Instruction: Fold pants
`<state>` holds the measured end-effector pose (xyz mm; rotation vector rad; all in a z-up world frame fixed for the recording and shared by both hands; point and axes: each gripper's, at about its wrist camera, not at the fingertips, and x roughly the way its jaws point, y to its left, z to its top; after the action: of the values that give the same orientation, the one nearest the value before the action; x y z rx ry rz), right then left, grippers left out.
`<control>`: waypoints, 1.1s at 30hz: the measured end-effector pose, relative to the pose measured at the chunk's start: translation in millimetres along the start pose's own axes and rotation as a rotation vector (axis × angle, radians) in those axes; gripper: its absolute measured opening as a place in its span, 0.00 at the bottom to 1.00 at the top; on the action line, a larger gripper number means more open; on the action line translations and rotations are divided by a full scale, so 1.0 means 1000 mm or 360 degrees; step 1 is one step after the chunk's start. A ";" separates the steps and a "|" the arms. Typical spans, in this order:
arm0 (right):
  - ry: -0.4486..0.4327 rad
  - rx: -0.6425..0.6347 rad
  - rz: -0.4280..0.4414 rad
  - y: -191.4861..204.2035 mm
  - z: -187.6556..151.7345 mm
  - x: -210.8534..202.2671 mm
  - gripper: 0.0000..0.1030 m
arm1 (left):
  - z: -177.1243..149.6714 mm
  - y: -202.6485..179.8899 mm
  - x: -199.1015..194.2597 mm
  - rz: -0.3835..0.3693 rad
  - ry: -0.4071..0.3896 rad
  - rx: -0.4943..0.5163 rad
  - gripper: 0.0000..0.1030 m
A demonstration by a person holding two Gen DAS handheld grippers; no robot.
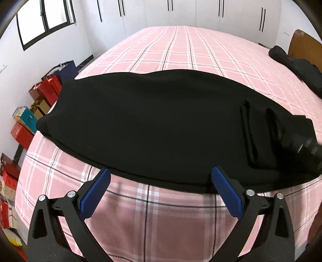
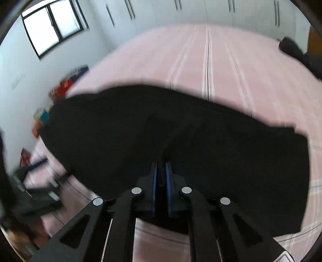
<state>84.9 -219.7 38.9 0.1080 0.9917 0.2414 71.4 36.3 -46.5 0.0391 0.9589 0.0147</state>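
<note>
Black pants (image 1: 153, 125) lie flat across a pink plaid bed (image 1: 181, 50), lengthwise from left to right, with the pocket end at the right. My left gripper (image 1: 161, 173) is open at the pants' near edge, and nothing sits between its blue pads (image 1: 94, 195). In the right wrist view, which is blurred, my right gripper (image 2: 161, 167) is shut on a raised fold of the pants (image 2: 221, 151) near their middle. Part of the right gripper (image 1: 308, 147) shows blurred at the pants' right end in the left wrist view.
A dark heap of clothing (image 1: 297, 66) lies at the far right by the wooden headboard (image 1: 301, 42). Red boxes and bags (image 1: 46, 90) stand on the floor left of the bed. White wardrobes (image 1: 181, 12) line the far wall.
</note>
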 end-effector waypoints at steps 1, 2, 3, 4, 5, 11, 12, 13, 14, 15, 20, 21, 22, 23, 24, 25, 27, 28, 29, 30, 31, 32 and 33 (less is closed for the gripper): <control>-0.0037 -0.0006 0.0027 0.006 0.008 -0.006 0.07 | 0.001 0.002 0.000 -0.0006 -0.0003 -0.0007 0.95; -0.0059 -0.0008 0.0076 0.013 0.014 -0.009 0.07 | 0.001 0.003 0.000 -0.0012 -0.0008 -0.0012 0.95; -0.0048 -0.0028 0.0143 0.025 0.016 -0.005 0.08 | 0.002 0.005 0.000 -0.0019 -0.0013 -0.0015 0.95; -0.0004 -0.0057 0.0169 0.036 0.017 0.004 0.10 | 0.002 0.006 -0.001 -0.0023 -0.0014 -0.0017 0.95; 0.0060 -0.0098 0.0153 0.045 0.012 0.018 0.15 | 0.001 0.007 -0.001 -0.0028 -0.0013 -0.0018 0.95; 0.0029 -0.0153 -0.0078 0.053 -0.011 0.022 0.70 | 0.001 0.016 0.001 -0.0071 0.0004 -0.0081 0.95; -0.0008 -0.0157 -0.0096 0.054 -0.012 0.015 0.71 | 0.002 0.017 0.002 -0.0083 0.0010 -0.0090 0.95; 0.0006 -0.0172 -0.0091 0.054 -0.009 0.020 0.70 | 0.002 0.017 0.003 -0.0086 0.0014 -0.0089 0.95; 0.0035 -0.0187 -0.0098 0.055 -0.010 0.025 0.70 | 0.003 0.017 0.004 -0.0058 0.0016 -0.0087 0.95; 0.0066 -0.0202 -0.0125 0.058 -0.012 0.035 0.70 | 0.003 0.018 0.005 -0.0058 0.0017 -0.0083 0.95; 0.0079 -0.0341 -0.0269 0.062 -0.013 0.063 0.42 | 0.003 0.021 0.005 -0.0027 0.0024 -0.0114 0.95; 0.0069 -0.0325 -0.0271 0.062 -0.010 0.062 0.15 | 0.003 0.022 0.006 -0.0026 0.0035 -0.0121 0.95; 0.0063 -0.0296 -0.0260 0.065 -0.004 0.060 0.15 | 0.002 0.023 0.007 -0.0028 0.0046 -0.0126 0.95; 0.0041 -0.0262 -0.0237 0.069 0.003 0.056 0.14 | 0.003 0.025 0.009 -0.0024 0.0054 -0.0137 0.95; 0.0016 -0.0259 -0.0220 0.069 0.009 0.049 0.14 | 0.002 0.025 0.008 -0.0023 0.0055 -0.0145 0.95; -0.0004 -0.0259 -0.0197 0.073 0.012 0.044 0.13 | 0.002 0.027 0.008 -0.0025 0.0056 -0.0153 0.95; 0.0018 -0.0266 -0.0134 0.082 0.019 0.046 0.12 | 0.003 0.029 0.009 -0.0022 0.0056 -0.0168 0.95; 0.0066 -0.0278 -0.0131 0.084 0.019 0.056 0.14 | 0.003 0.030 0.010 -0.0020 0.0062 -0.0171 0.95; 0.0130 -0.0292 -0.0140 0.085 0.015 0.070 0.21 | 0.003 0.031 0.011 -0.0016 0.0069 -0.0173 0.95; 0.0113 -0.0330 -0.0168 0.088 0.011 0.077 0.22 | 0.003 0.032 0.013 -0.0009 0.0078 -0.0173 0.95; 0.0074 -0.0339 -0.0169 0.090 0.010 0.074 0.25 | 0.003 0.033 0.013 -0.0004 0.0082 -0.0173 0.95; 0.0063 -0.0300 -0.0139 0.089 0.011 0.069 0.33 | 0.003 0.033 0.014 0.0000 0.0085 -0.0175 0.95; 0.0011 -0.0183 -0.0069 0.086 0.013 0.056 0.38 | 0.003 0.034 0.014 0.0001 0.0087 -0.0177 0.95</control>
<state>111.9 -122.4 17.6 -0.0190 0.9839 0.2586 81.9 71.1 -55.4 -0.0642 1.0110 0.0698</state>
